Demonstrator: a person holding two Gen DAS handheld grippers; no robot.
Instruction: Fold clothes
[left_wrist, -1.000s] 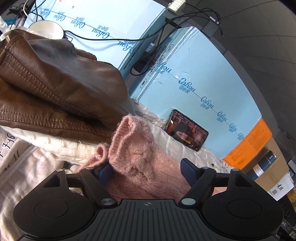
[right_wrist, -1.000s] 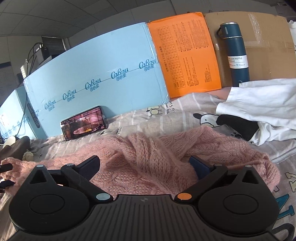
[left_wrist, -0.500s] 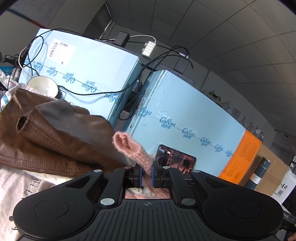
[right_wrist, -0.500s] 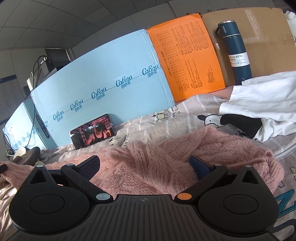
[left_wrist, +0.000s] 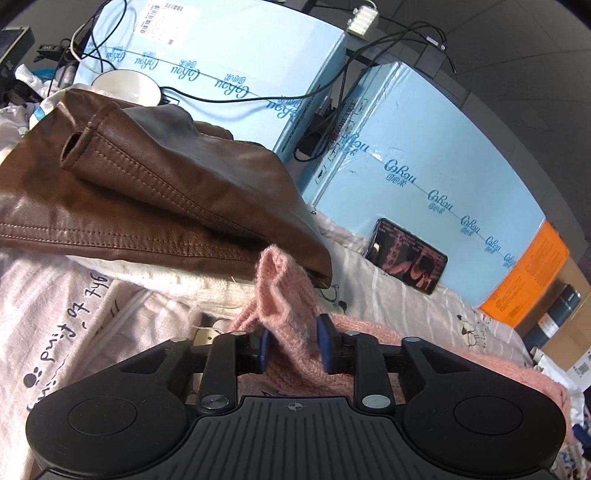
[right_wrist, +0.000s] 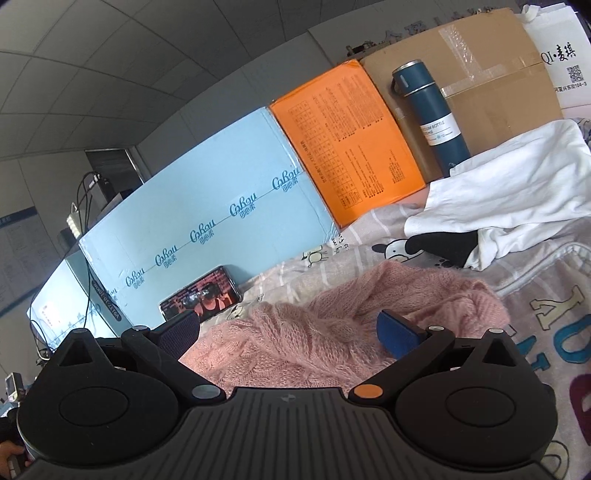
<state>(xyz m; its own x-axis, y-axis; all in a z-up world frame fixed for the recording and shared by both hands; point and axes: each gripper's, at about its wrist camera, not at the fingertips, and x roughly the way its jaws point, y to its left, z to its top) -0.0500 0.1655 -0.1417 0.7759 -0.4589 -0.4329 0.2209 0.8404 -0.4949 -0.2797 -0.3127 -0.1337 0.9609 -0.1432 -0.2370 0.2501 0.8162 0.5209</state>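
A pink knitted sweater (right_wrist: 332, 306) lies bunched on the printed bedsheet (right_wrist: 546, 295). Its sleeve cuff (left_wrist: 280, 284) stands up between the blue pads of my left gripper (left_wrist: 293, 343). The jaws are opening, and the knit sits loosely in the gap with space showing beside the left pad. In the right wrist view my right gripper (right_wrist: 286, 325) hovers low over the sweater's body. It is wide open, with the knit below its fingers and nothing pinched.
A brown leather jacket (left_wrist: 147, 192) lies folded just behind the cuff. Light blue boxes (left_wrist: 424, 155), a phone (right_wrist: 201, 297), an orange box (right_wrist: 351, 147) and a dark blue bottle (right_wrist: 432, 118) line the back. A white garment (right_wrist: 509, 192) lies at the right.
My left gripper closed on the cuff and lifted it, and has now come lower with its jaws parted again. The right gripper rolled and shifted over the sweater, staying open.
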